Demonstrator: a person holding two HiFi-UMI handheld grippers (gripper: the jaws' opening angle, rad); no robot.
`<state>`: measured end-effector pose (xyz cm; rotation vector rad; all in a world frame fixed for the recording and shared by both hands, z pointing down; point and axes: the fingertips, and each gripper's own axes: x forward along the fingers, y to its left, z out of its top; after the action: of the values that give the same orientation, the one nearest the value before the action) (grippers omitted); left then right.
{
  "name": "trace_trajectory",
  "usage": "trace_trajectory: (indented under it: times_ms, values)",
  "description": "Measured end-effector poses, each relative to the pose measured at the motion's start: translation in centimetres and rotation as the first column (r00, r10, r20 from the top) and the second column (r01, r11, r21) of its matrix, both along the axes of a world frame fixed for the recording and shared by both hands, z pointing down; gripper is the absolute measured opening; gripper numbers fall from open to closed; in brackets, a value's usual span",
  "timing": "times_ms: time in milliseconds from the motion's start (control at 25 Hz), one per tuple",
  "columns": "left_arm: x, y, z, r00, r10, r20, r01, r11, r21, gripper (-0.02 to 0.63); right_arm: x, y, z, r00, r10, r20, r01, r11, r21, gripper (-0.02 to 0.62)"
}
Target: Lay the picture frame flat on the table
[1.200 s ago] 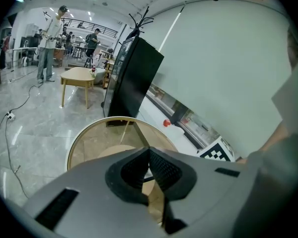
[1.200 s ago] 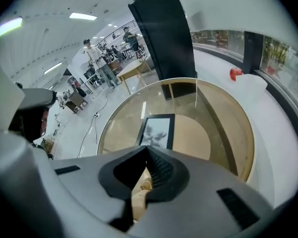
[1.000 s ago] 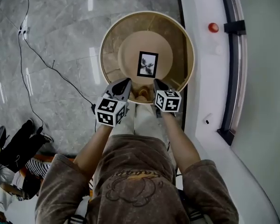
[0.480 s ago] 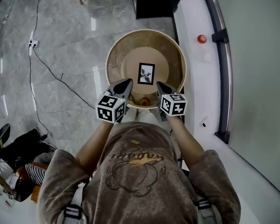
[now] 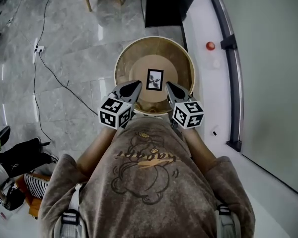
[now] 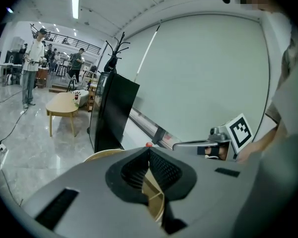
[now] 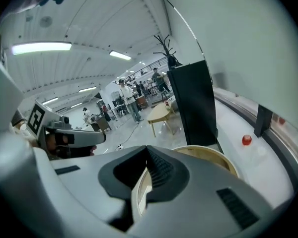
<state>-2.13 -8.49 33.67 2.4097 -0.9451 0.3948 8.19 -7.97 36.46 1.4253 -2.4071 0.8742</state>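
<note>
Frame position: the small black-bordered rectangular picture frame (image 5: 155, 80) sits near the middle of the round pale-wood tabletop (image 5: 123, 58), inside its raised rim, well clear of the edge
Frame pose: its whole face, a white mat with a dark plant print, shows in the head view, so it looks flat or close to flat; whether a back stand props it up you cannot tell from here
Left hand-held gripper (image 5: 137, 84): pressed together at the tips with nothing between them, over the near part of the tabletop, to the left of the frame and apart from it
Right hand-held gripper (image 5: 169, 85): likewise pressed together and empty, to the right of the frame and apart from it
Task stage: by my reading you are either done or not yet started, since neither tool touches the frame
How it will handle: probably light and stiff; the front may be glazed and could crack or scratch, and the smooth border may slip or skid on the wood
Where to take hold: across the narrow width, pads on the two long black edges near their middle, never on the face
If it leans: pinch the top edge and lower it slowly, with your other tool steadying the bottom edge
Risk: a light frame pushed from one side may slide towards the rim instead of going down
</note>
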Motion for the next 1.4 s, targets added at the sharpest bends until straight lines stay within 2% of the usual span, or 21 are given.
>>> trace_trajectory:
  times_ms: [320, 600, 1400]
  values:
    - [-0.5, 1.3, -3.8, 1.000, 0.009, -0.026, -0.007, 0.997, 0.078, 0.018, -1.1, 1.9, -6.8, 1.000, -0.026, 0.013, 0.024, 0.985, 0.169, 0.018]
    - [-1.1, 1.2, -5.3, 1.000, 0.010, 0.003, -0.010, 0.986, 0.164, 0.018, -2.2, 2.7, -10.2, 0.999, -0.039, -0.029, 0.046, 0.953, 0.299, 0.018]
    - [-1.0, 2.0, -5.8, 1.000, -0.006, -0.006, 0.007, 0.984, 0.176, 0.018, -2.0, 3.5, -10.2, 0.999, -0.034, -0.011, 0.036, 0.949, 0.313, 0.018]
